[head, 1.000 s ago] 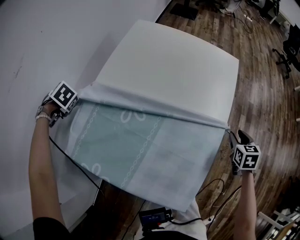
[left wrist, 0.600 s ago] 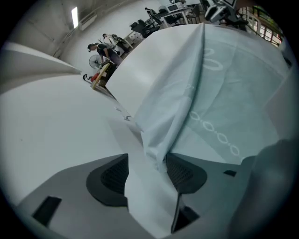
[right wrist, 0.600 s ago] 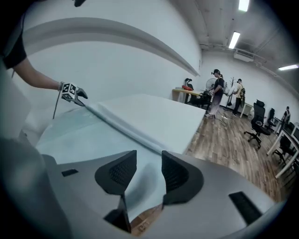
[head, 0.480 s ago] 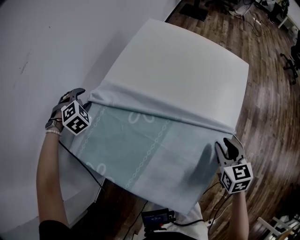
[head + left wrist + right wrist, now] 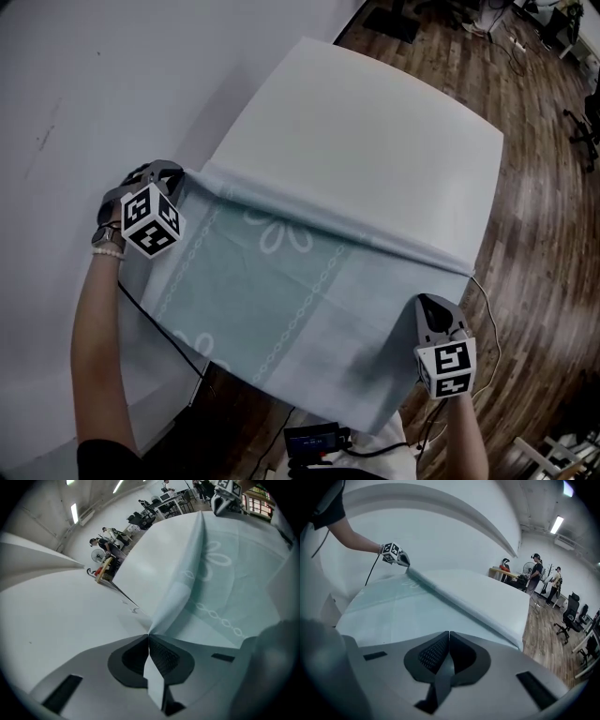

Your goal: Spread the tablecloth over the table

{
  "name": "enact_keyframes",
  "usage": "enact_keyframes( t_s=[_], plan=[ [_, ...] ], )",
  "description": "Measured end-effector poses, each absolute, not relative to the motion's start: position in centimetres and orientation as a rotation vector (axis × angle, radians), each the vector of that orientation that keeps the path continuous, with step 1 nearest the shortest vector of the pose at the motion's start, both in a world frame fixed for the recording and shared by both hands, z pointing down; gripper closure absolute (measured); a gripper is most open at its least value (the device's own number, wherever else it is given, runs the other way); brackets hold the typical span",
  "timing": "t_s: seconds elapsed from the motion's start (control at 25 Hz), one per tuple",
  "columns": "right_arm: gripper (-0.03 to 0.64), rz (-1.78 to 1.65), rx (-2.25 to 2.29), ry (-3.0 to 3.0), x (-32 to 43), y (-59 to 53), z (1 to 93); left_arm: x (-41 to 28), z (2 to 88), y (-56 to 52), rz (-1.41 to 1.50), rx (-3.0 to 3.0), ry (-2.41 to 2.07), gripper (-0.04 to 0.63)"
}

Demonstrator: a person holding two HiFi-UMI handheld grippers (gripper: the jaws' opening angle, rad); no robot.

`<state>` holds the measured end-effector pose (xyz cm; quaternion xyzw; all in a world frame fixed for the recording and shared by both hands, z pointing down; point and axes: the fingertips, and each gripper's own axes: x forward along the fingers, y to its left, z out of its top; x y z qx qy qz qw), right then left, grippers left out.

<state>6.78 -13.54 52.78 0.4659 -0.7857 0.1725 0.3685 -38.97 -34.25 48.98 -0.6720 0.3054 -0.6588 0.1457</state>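
Note:
A pale teal tablecloth with flower and chain patterns lies over the near part of the white table, its far edge folded in a ridge. The near edge hangs off the table toward me. My left gripper is at the ridge's left end. Its jaws have just been closing and are shut on a pinch of tablecloth, seen at the left gripper. My right gripper is at the cloth's right side. Its jaws have also just been closing, and the right gripper is shut on a strip of tablecloth.
A white wall runs close along the table's left side. Wooden floor lies to the right and beyond. A small dark device with cables hangs at my waist. Several people stand by desks far off.
Both grippers, open beside the cloth a second ago, have moved onto it and shut on it. The left end of the ridge has shifted farther over the table, baring a flower pattern.

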Motion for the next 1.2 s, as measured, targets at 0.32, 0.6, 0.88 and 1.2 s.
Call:
enact_keyframes(
  t_s=[0.32, 0.6, 0.88, 1.2],
  plan=[
    [0.584, 0.456, 1.208, -2.016, 6.0, -13.5, 52.3, -36.5, 46.9, -43.2, -1.722, -1.926, 1.168, 0.577],
    [0.584, 0.475, 1.221, -2.015, 5.5, -13.5, 52.1, -34.7, 48.1, -48.4, -1.642, -1.895, 1.312, 0.577],
    [0.584, 0.454, 1.236, -2.010, 5.5, -13.5, 52.1, -34.5, 50.5, -50.4, -1.727, -1.842, 1.428, 0.515],
    [0.584, 0.430, 1.242, -2.007, 5.8, -13.7, 52.3, -36.0, 49.5, -47.2, -1.917, -2.035, 1.373, 0.318]
  ],
)
